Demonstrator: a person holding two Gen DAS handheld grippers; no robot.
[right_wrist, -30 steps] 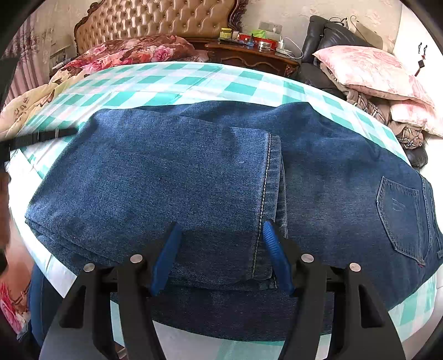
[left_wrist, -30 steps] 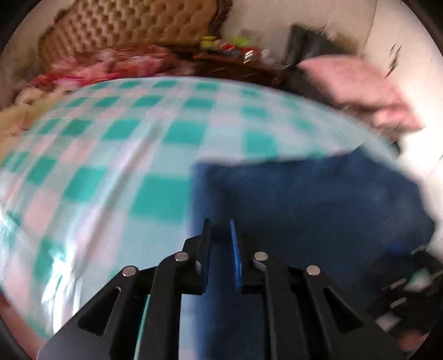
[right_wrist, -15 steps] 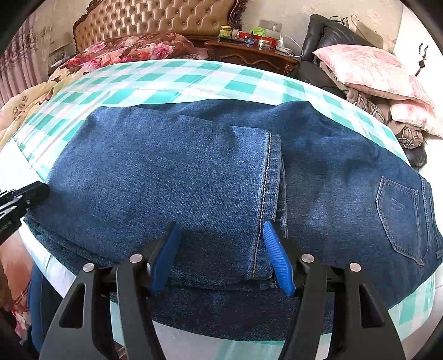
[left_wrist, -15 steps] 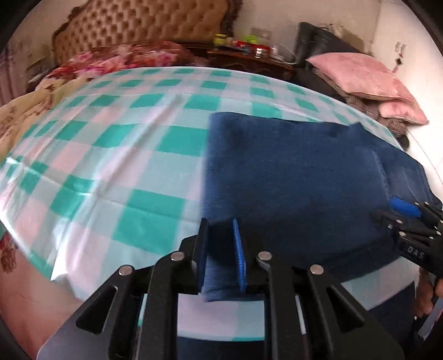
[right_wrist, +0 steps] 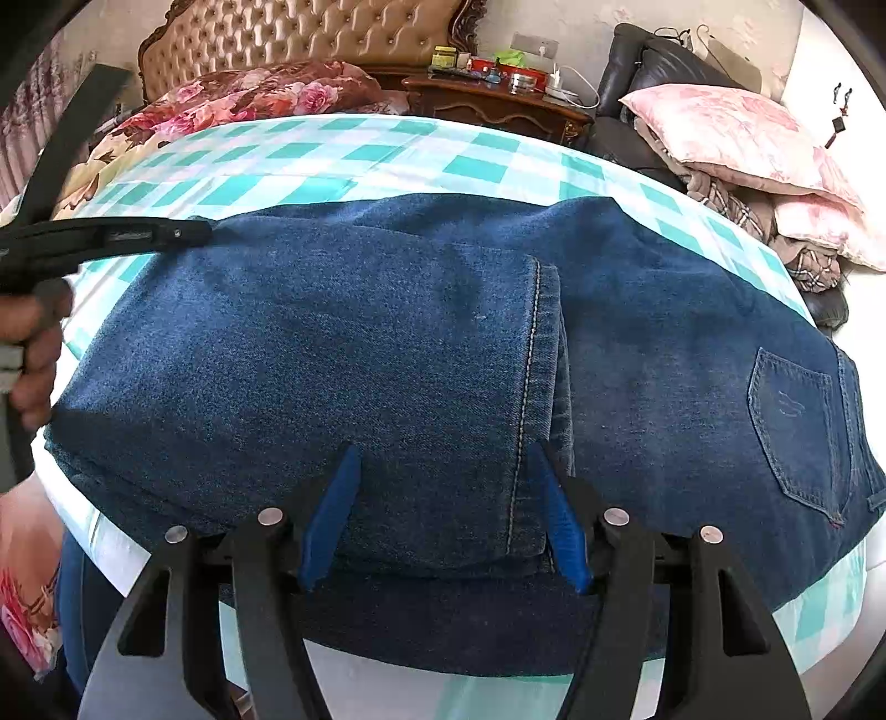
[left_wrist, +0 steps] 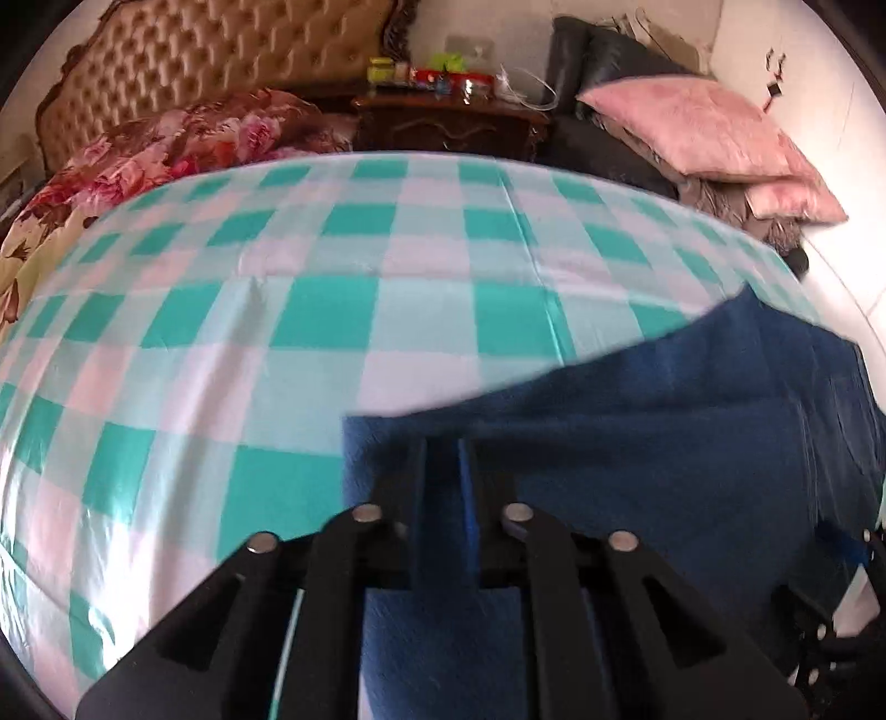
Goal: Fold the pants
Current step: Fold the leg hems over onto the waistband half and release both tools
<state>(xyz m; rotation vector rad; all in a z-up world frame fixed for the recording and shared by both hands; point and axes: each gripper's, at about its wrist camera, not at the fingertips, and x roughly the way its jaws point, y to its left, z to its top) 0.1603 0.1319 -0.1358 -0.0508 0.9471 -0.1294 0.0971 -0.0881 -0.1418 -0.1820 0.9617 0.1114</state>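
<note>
Right wrist view gives us the bed [right_wrist: 387,149] first, its green-checked sheet running out of frame on both sides, with the pants [right_wrist: 332,354] spread across it in dark denim, one leg folded over so its hem lies near the middle and a back pocket [right_wrist: 792,421] sits far right. Beyond, the tufted headboard [right_wrist: 299,39] and nightstand [right_wrist: 498,105] are cut by the lens edge, and the pink pillows [right_wrist: 742,138] half cover a pile we cannot identify. Our right gripper [right_wrist: 443,515] hovers wide apart over the folded leg's near edge, pads not pressing the cloth. Our left gripper [left_wrist: 443,487] is closing on a bunched edge of denim that fills the narrow gap between its jaws; that view is blurred, and the cloth's far side runs out of frame. Our left hand [right_wrist: 33,354] shows only partly.
</note>
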